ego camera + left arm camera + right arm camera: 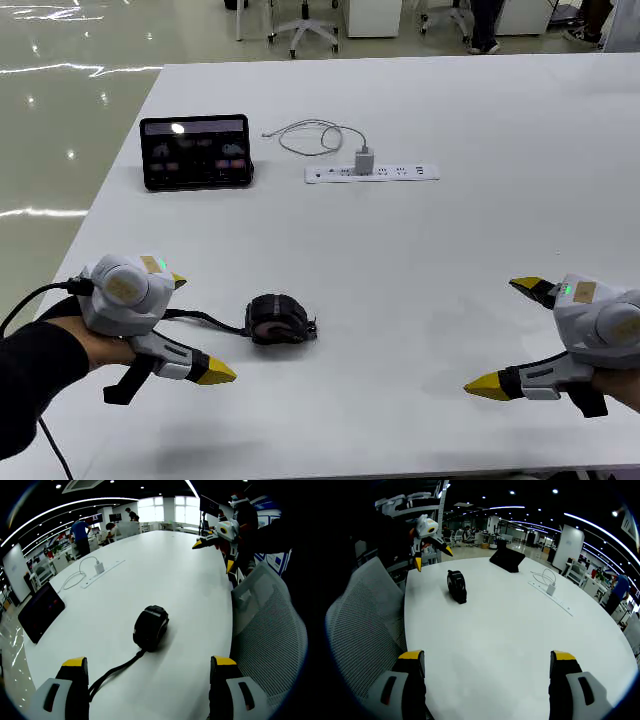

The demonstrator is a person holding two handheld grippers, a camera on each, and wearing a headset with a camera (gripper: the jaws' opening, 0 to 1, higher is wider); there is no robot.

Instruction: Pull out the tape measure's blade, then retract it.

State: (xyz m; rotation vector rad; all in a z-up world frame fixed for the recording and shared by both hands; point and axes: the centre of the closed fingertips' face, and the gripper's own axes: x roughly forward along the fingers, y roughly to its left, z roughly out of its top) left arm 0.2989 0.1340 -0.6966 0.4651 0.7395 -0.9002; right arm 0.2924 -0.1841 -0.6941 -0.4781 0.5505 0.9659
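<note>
Your left gripper (203,326): jaws wide open, holding nothing. Tape measure (278,320) lies on the desk (420,260) just beside those jaws, near the front edge. Right gripper (497,335) is well apart from it, jaws also wide open & empty. Bare desk runs between the two. Tablet (195,152) & power strip (372,173) sit far back. Tape's label is too blurred to read.

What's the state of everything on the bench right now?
tape measure: resting on the table, no blade out, not gripped, strap trailing toward the left claw
left claw: open, empty, just off the tape measure
right claw: open, empty, well clear of the tape measure
tablet: screen lit
power strip: flat on the table, one charger plugged in
charger: plugged in, its cable looped on the table
</note>
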